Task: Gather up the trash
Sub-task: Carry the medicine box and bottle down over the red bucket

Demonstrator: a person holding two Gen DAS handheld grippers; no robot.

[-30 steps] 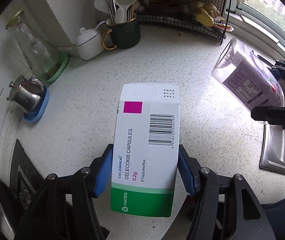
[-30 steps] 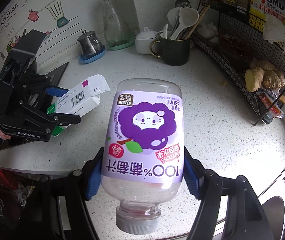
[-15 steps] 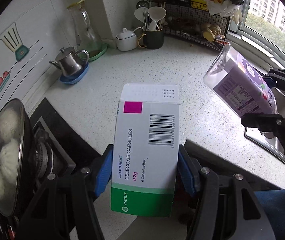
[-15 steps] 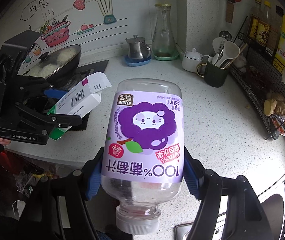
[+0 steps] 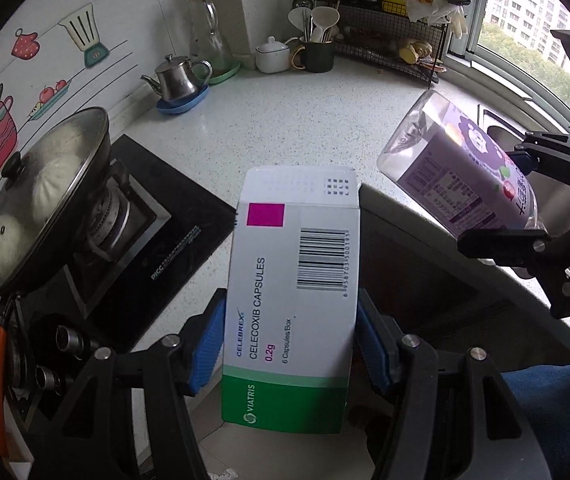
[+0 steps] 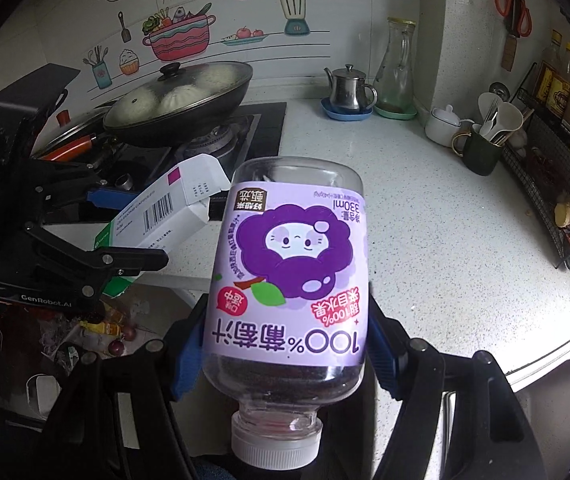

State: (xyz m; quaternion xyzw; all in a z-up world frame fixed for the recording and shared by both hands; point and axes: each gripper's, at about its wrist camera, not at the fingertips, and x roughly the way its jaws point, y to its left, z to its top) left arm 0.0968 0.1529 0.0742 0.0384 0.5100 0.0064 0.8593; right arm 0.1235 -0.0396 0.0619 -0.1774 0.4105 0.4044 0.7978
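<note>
My left gripper point(image 5: 287, 344) is shut on a white and green medicine box point(image 5: 293, 292), held in the air off the front edge of the counter. It also shows in the right wrist view point(image 6: 157, 216). My right gripper point(image 6: 285, 344) is shut on an empty clear juice bottle point(image 6: 289, 264) with a purple label, cap toward the camera. The bottle shows in the left wrist view point(image 5: 461, 168) at the right, beside the box. Below the left gripper a trash bag with scraps point(image 6: 97, 328) is partly visible.
A white speckled counter point(image 5: 285, 120) lies ahead. A lidded pan point(image 5: 41, 192) sits on the black stove point(image 5: 157, 248) at the left. A steel teapot point(image 5: 177, 80), glass carafe point(image 5: 207, 36), utensil mug point(image 5: 317, 54) and wire rack point(image 5: 389, 44) stand at the back. The sink point(image 6: 545, 392) is at the right.
Both grippers have pulled back and away from the counter with their items still held. The stove, the pan and the space below the counter edge have come into view.
</note>
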